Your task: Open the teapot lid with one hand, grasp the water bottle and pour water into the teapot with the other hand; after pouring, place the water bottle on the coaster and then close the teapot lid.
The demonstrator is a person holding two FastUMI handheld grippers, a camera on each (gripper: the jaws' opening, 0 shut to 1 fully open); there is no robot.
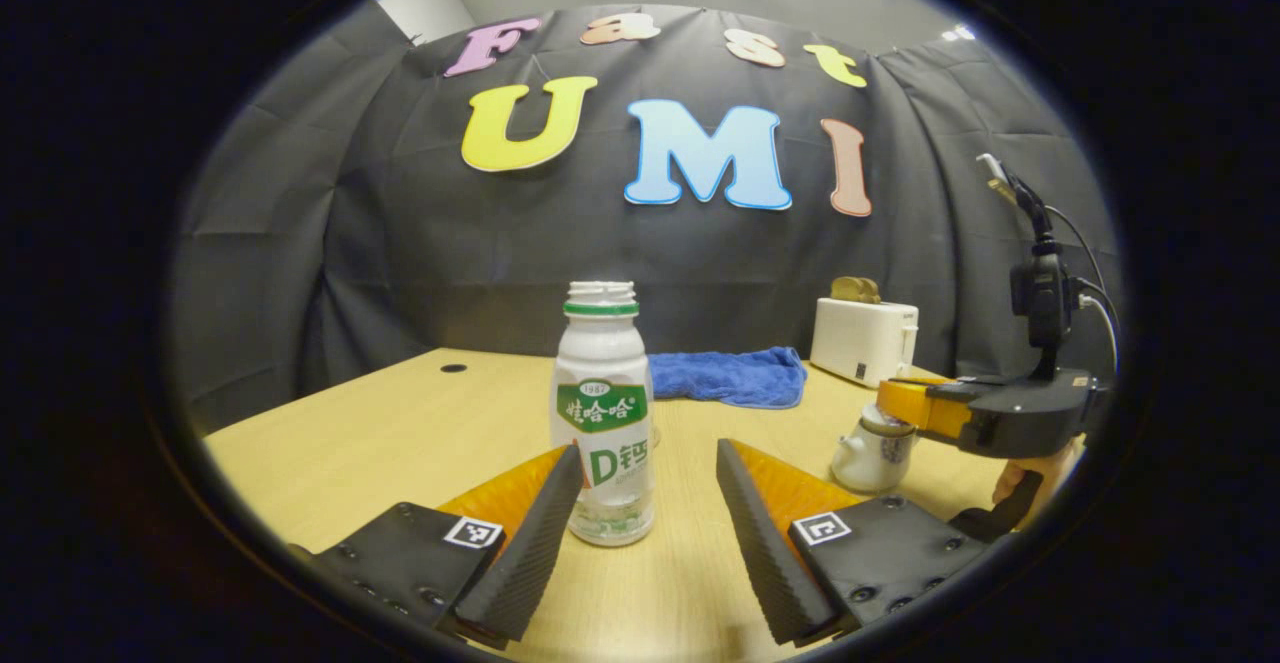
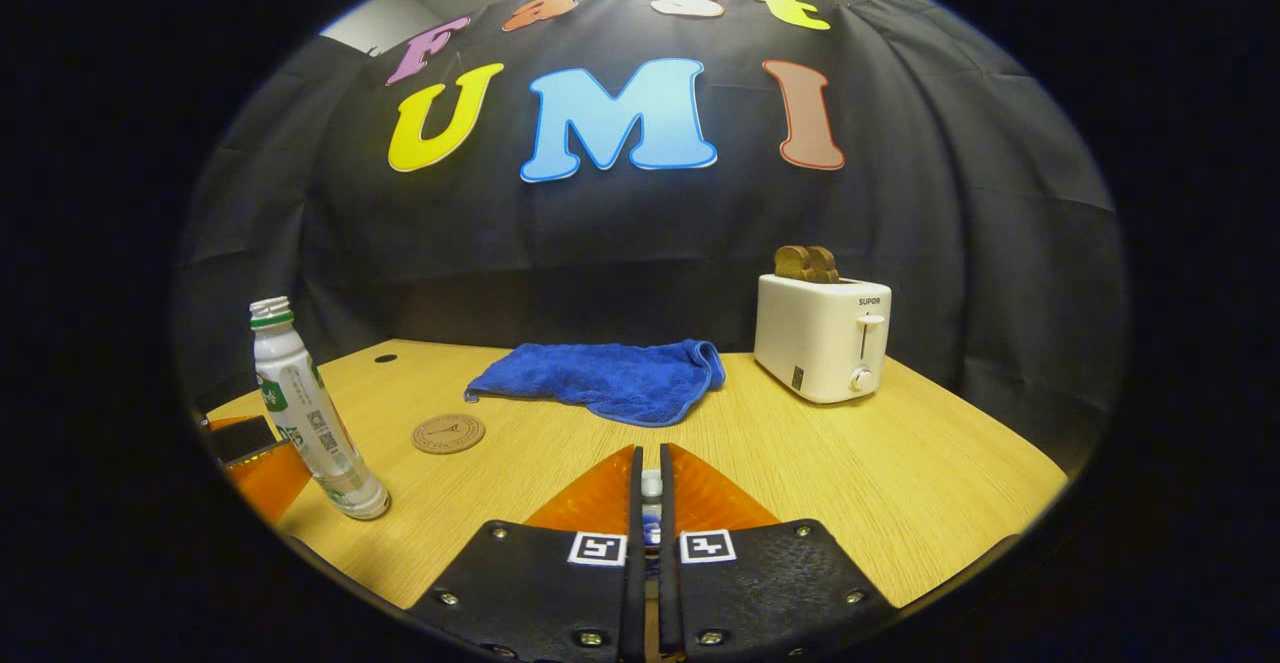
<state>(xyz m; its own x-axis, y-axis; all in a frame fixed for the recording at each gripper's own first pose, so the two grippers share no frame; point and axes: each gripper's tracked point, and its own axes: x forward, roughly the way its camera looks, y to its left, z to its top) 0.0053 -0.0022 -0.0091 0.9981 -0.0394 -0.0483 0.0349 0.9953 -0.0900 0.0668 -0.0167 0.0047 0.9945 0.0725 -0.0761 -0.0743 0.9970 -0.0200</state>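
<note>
So the left claw (image 1: 650, 503) is spread wide with the water bottle (image 1: 602, 413) standing upright between its fingers, cap off, open neck on top. The bottle sits closer to the left finger (image 1: 530, 533), which looks like it's just about touching the bottle's lower side, though I can't tell for sure; the right finger is clearly apart from it. Bottle's still planted on the wooden bench (image 1: 350, 453), a bit of liquid visible at the bottom.

Over on the right of the left gripper view you can see the right claw (image 1: 905, 405) hovering right at the top of the little white teapot (image 1: 872, 453), with a hand (image 1: 1030, 473) holding it from below. The lid area is covered by the claw, so whether the lid is on or lifted I can't tell.

From the right gripper view, the right claw (image 2: 650, 503) is nearly pressed together, pinching something small and pale with a bit of blue in the narrow gap between its fingers, probably the teapot's lid knob but it's too hidden to say for sure. The bottle (image 2: 310, 413) shows at the far left there, leaning from the lens distortion, with the round coaster (image 2: 448, 433) just beside it on the bench, not touching. Further back there's a crumpled blue towel (image 2: 610, 378), and a white toaster (image 2: 822, 335) with two slices of toast (image 2: 805, 263) poking out, well apart to the right.
</note>
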